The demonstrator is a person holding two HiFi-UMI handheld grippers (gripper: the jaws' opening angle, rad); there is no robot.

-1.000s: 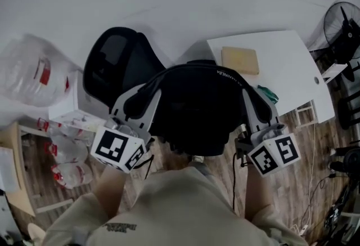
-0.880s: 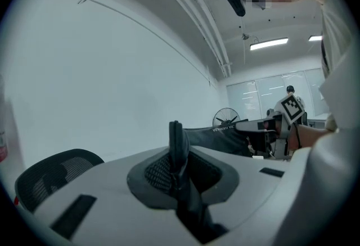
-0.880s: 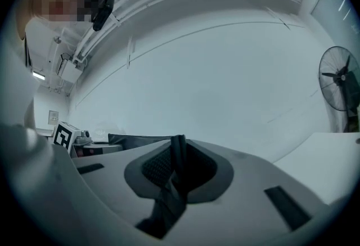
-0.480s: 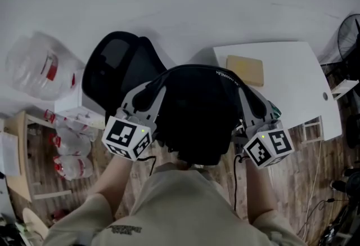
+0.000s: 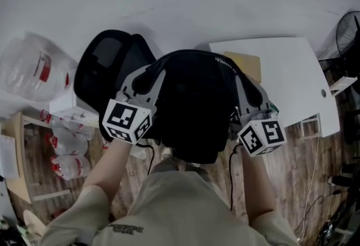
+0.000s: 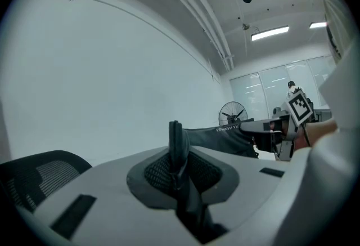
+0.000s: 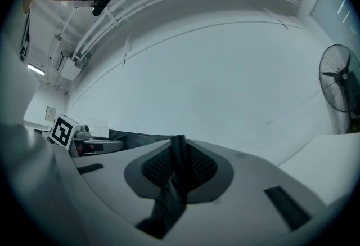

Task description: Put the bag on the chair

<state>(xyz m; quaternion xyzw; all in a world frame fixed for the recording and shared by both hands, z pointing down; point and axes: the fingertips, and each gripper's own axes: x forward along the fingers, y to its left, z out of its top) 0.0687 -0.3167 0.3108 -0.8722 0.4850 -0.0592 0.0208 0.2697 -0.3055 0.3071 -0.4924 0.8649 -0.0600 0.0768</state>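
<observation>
bag (image 5: 194, 104) hangs between chair (image 5: 104, 67) and white table (image 5: 292, 76) over wood floor (image 5: 298, 171).

A short line of white capital letters (image 5: 224, 62) is printed along the upper edge of the black bag (image 5: 194, 104); the word cannot be made out with certainty. Dark print on the person's shirt (image 5: 122, 228) and red labels on the clear bottles (image 5: 39, 67) are too small to be read.
</observation>
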